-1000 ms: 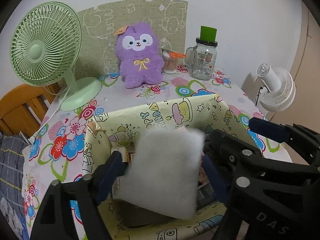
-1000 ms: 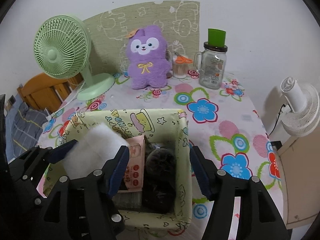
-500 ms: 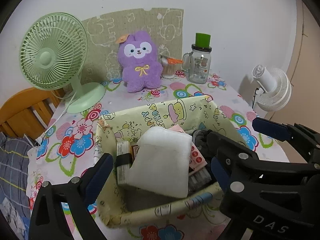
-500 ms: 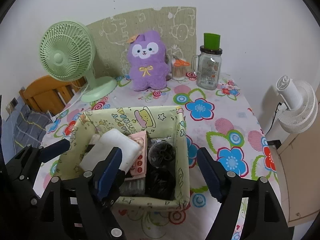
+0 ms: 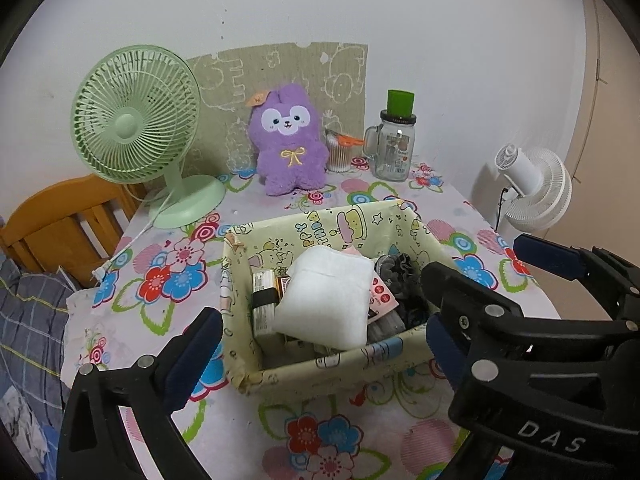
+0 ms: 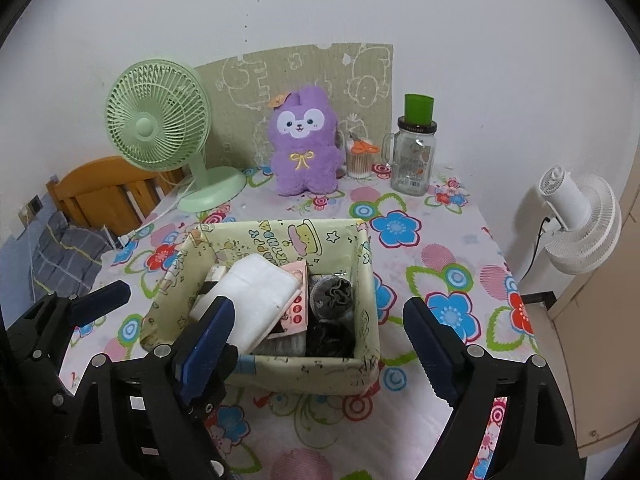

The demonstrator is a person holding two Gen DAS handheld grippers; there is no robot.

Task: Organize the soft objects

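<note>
A white soft pad (image 5: 326, 300) (image 6: 256, 300) lies loose on top of the things in the yellow cartoon-print basket (image 5: 320, 364) (image 6: 280, 228). Beside it are a pink packet (image 6: 298, 308) and dark ruffled fabric (image 5: 400, 276) (image 6: 334, 296). My left gripper (image 5: 316, 340) hangs over the basket's near side, its jaws opening, nothing between the pads. My right gripper (image 6: 316, 336) is next to it, jaws also opening and empty. A purple plush toy (image 5: 290, 148) (image 6: 304, 148) sits upright at the back of the table against the wall.
On the flowered tablecloth (image 5: 168, 276) stand a green desk fan (image 5: 136, 120) at back left, a glass jar with a green lid (image 5: 394, 148) and a cup of cotton swabs (image 5: 340, 152). A white fan (image 5: 532, 192) stands beyond the right edge, a wooden frame (image 5: 60, 220) at left.
The white pad, held between the left gripper's fingers a second ago, now rests in the basket. Both grippers have drawn back and up, and their jaws have widened.
</note>
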